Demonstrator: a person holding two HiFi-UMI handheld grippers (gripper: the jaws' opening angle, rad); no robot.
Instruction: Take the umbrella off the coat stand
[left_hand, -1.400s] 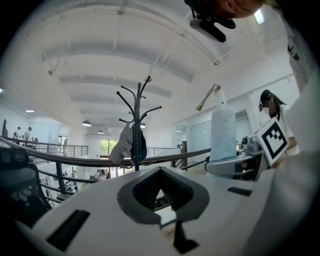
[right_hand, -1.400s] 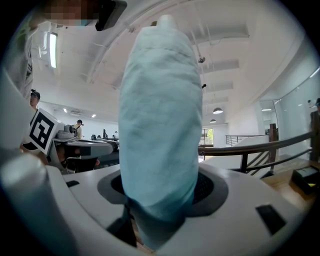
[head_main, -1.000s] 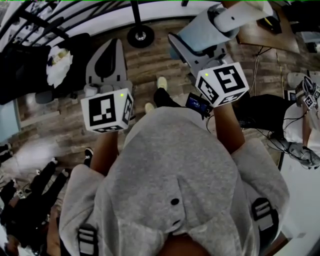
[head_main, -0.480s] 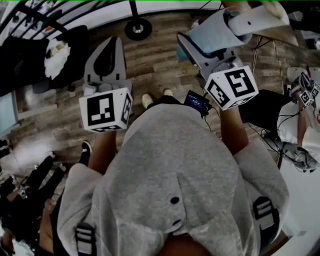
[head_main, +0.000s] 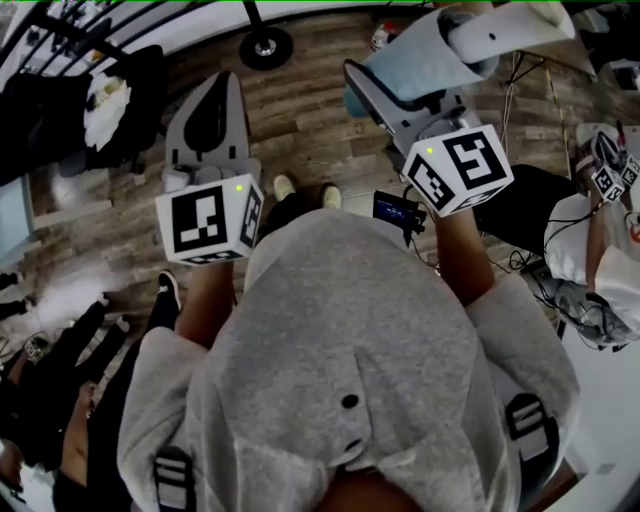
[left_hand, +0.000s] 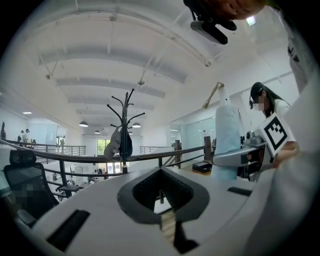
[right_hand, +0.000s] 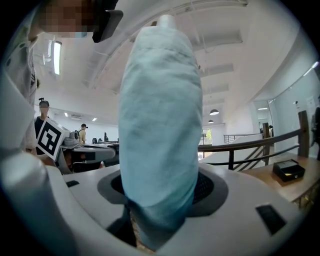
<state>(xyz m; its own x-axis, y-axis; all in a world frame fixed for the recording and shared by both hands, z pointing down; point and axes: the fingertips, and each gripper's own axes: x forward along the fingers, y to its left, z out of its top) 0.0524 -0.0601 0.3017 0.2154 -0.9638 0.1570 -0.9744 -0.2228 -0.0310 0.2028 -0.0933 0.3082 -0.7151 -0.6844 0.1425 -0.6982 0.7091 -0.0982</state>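
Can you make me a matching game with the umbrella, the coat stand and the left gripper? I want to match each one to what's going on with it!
Things:
1. umbrella
2. coat stand
3. left gripper

What's going on:
A. nothing between its jaws
B. light blue, folded, held in the jaws of the right gripper
C. black, with things hanging on it

Pairs: 1-B, 2-C, 3-A

Umbrella (right_hand: 160, 115): lower end hidden inside the recess of the right gripper (right_hand: 162, 197) and cut off by the lower picture edge; coat stand (left_hand: 123, 131): far off, foot hidden behind the left gripper (left_hand: 160, 171), hanging items too small to identify.
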